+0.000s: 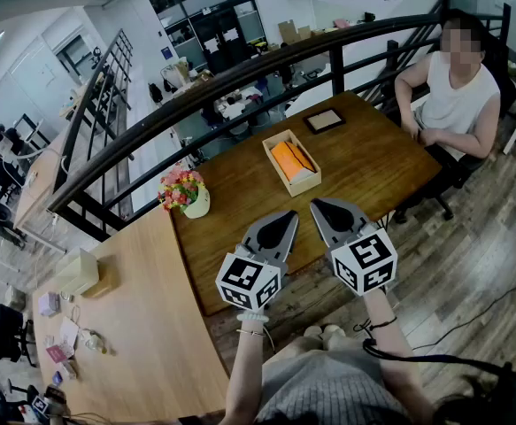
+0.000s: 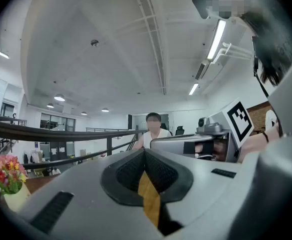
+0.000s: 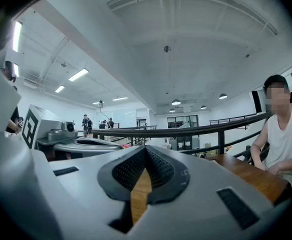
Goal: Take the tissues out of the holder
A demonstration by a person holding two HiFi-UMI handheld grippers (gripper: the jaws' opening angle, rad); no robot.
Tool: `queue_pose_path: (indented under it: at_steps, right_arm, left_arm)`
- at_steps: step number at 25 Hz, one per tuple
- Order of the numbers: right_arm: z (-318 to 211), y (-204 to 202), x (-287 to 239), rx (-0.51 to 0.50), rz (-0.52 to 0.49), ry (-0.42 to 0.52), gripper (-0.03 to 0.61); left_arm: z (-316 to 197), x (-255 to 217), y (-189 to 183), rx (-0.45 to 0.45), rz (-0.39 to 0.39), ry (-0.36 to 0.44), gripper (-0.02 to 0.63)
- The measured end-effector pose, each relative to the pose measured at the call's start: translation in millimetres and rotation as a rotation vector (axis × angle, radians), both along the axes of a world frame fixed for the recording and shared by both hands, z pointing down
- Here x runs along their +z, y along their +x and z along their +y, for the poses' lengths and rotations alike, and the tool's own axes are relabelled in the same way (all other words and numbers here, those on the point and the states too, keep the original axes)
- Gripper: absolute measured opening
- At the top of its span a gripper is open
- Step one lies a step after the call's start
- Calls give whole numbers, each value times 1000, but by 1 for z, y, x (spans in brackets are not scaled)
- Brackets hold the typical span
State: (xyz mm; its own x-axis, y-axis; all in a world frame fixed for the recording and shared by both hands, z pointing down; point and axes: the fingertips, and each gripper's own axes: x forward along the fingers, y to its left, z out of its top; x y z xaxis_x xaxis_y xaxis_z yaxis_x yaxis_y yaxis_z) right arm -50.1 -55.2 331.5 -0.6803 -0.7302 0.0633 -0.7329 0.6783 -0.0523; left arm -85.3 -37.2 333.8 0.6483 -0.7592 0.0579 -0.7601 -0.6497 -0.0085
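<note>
Left gripper (image 1: 282, 222) and right gripper (image 1: 325, 211) are hovering level near the table (image 1: 373, 162) edge, both closed and empty. The holder (image 1: 280, 173) is sitting ahead, mid-table, apparently containing an orange tissue pack (image 1: 291, 159). Advised: open one gripper before reaching in, and brace the holder with the other.

Open-plan office mezzanine: railing (image 1: 266, 60), wooden table (image 1: 373, 162), desks (image 1: 235, 106) below.

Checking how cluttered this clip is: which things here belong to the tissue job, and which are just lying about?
Job:
- wooden holder
- orange tissue packs inside it
- left gripper, shut and empty
- right gripper, shut and empty

Lying about:
- flower pot
- dark tablet
- beige box
- seated person
</note>
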Motion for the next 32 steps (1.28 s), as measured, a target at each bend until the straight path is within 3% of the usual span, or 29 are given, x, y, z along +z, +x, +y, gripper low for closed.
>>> queue_pose_path:
  at_steps: [15,20,26,32]
  right_arm:
    - [0,8,4,-6,10,-8,12]
    - [5,12,-1,-29,-40,-13,12]
    - [7,-11,7,-113,-69,-66,12]
    - [-14,-20,19,-131,-64,-113,12]
  left_arm:
    - [-1,4,9,-5,-1,-10,8]
    - [8,2,16,-13,-8,-8,8]
    - [10,12,-9,-108,2,-37,8]
    - [-8,20,-13,-113,0,-59,8]
